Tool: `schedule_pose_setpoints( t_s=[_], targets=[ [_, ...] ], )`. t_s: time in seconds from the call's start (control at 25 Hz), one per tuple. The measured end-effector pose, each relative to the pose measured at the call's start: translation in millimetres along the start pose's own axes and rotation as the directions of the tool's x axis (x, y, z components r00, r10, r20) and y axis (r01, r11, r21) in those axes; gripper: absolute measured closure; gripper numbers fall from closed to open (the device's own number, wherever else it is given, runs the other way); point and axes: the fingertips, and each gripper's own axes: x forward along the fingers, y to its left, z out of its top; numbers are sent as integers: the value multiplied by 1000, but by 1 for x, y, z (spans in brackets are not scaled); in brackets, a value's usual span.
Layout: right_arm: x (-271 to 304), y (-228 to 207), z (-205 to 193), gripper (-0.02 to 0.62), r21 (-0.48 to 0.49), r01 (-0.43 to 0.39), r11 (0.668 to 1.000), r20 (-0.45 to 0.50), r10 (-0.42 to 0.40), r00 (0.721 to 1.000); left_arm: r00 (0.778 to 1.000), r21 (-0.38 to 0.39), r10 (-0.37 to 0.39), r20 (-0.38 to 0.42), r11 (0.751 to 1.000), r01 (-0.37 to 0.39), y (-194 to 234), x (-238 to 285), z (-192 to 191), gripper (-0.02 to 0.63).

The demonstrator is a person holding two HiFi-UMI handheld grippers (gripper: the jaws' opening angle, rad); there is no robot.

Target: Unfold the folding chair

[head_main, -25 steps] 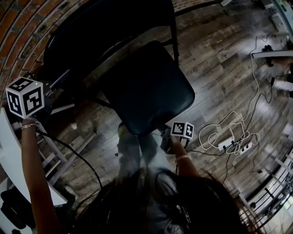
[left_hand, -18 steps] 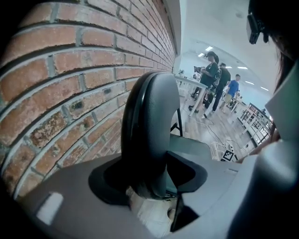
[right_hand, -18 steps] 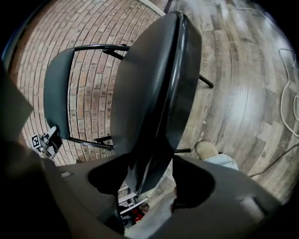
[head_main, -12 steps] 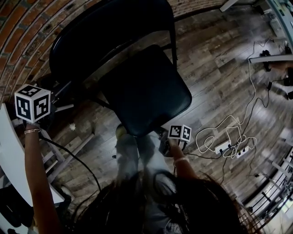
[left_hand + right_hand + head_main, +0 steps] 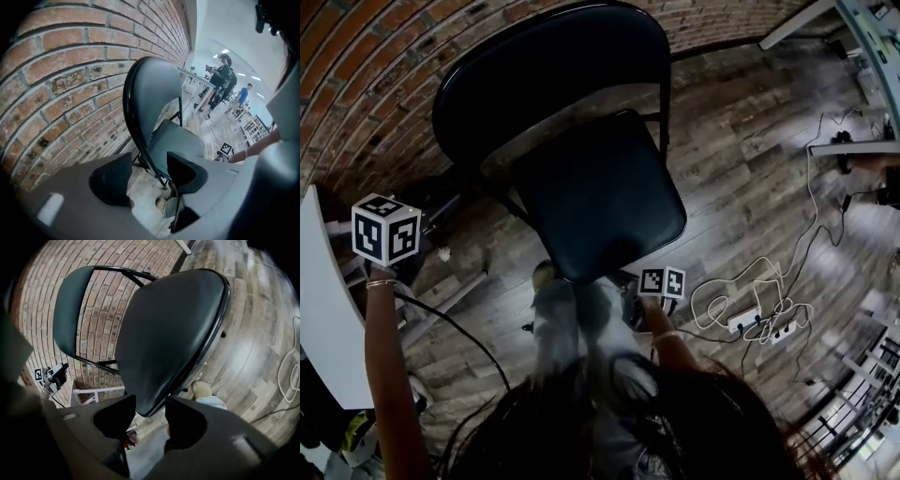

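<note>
Chair (image 5: 581, 169): stands w/ its back to the brick wall (image 5: 356, 84) on a wood floor (image 5: 750, 187), just in front of the person
Seat (image 5: 600, 197): swung down off the backrest (image 5: 544, 75), looks near level; judged almost fully unfolded
Right gripper (image 5: 150, 404): at the seat's front lip; jaws have just been closing, lip sits between them and looks to touch both pads; firmness of pinch not confirmed
Left gripper (image 5: 149, 164): off to the chair's left side, well apart from frame; jaws have just been opening, now spread wide, nothing between
Step in hand: seat the pinch on the lip, then press the seat down to its stop
Method: get the pads square on the lip before loading it; push down and slightly away, slow, till the frame locks
Left gripper advice: bring to backrest top to steady it, as legs may skid on the wood
Hazard: cables (image 5: 750, 300) on floor near right side; keep feet clear of chair legs
</note>
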Motion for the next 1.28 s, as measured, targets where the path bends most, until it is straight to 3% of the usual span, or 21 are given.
schedule_pose_setpoints(
  t_s=[0.36,0.6,0.76,1.0,1.28],
  targets=[
    [3,8,-8,414,-49,16,999,-19,-16,1000,1000,-77,-21,-9,997,20,-21,-3,-50,376],
    [1,13,-22,431,-87,31,996,-11,-32,999,997,-136,-76,-2,988,75,-51,-3,-83,391],
    [1,22,-32,437,-107,35,994,9,-35,999,996,-142,-88,4,986,87,-70,-7,-105,407],
    [-19,34,-58,489,-138,59,989,59,-51,997,993,-169,-77,88,981,92,-109,-33,-116,472],
    [-48,58,-71,537,-194,87,977,136,-61,989,986,-227,-50,158,970,86,-150,-65,-133,472]
  ],
)
